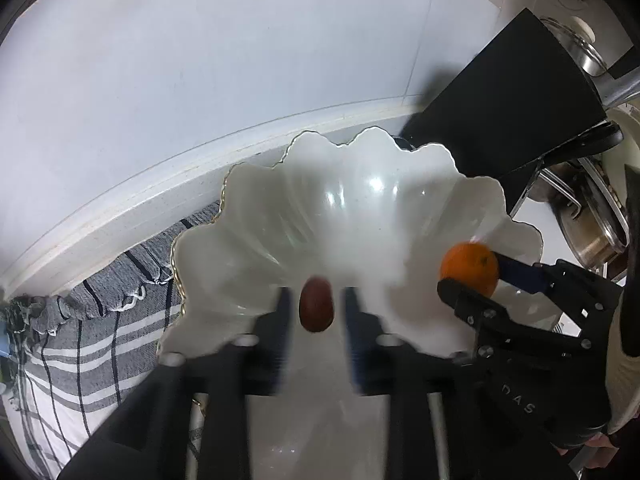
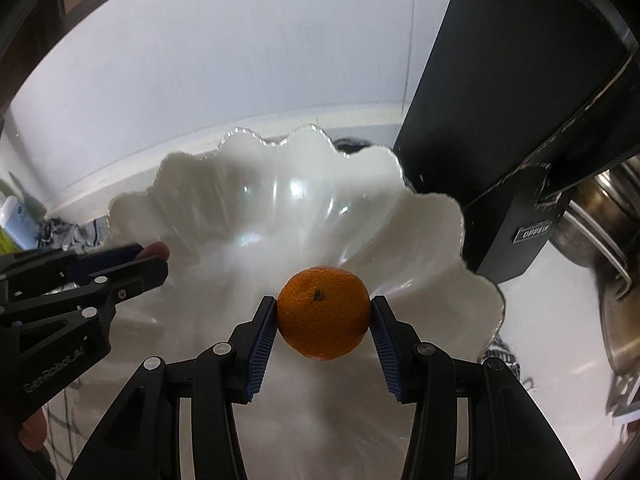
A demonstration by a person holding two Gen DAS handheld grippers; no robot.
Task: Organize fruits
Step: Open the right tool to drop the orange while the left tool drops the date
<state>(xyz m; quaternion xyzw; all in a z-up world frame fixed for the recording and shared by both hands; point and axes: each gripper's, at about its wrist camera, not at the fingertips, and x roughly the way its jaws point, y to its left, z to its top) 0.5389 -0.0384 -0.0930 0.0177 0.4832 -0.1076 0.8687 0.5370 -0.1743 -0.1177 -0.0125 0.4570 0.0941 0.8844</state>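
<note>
A white scalloped bowl (image 1: pixel 360 208) with a gold rim fills both views (image 2: pixel 280 200). My left gripper (image 1: pixel 316 300) is over the bowl's near side with a small red-brown oval fruit (image 1: pixel 316 309) between its blurred fingers; a gap shows on each side, so the jaws look open around it. My right gripper (image 2: pixel 324 316) is shut on an orange mandarin (image 2: pixel 323 312) and holds it above the bowl's right side. The mandarin (image 1: pixel 470 267) and the right gripper (image 1: pixel 480 280) also show in the left wrist view. The left gripper (image 2: pixel 152 258) shows at the left of the right wrist view.
A black box-shaped appliance (image 2: pixel 512 120) stands right behind the bowl. Steel pots (image 1: pixel 588 224) sit at the far right. A grey striped cloth (image 1: pixel 100 320) lies under the bowl to the left. A white tiled wall (image 1: pixel 200 80) rises behind. Bottles (image 2: pixel 16 220) stand far left.
</note>
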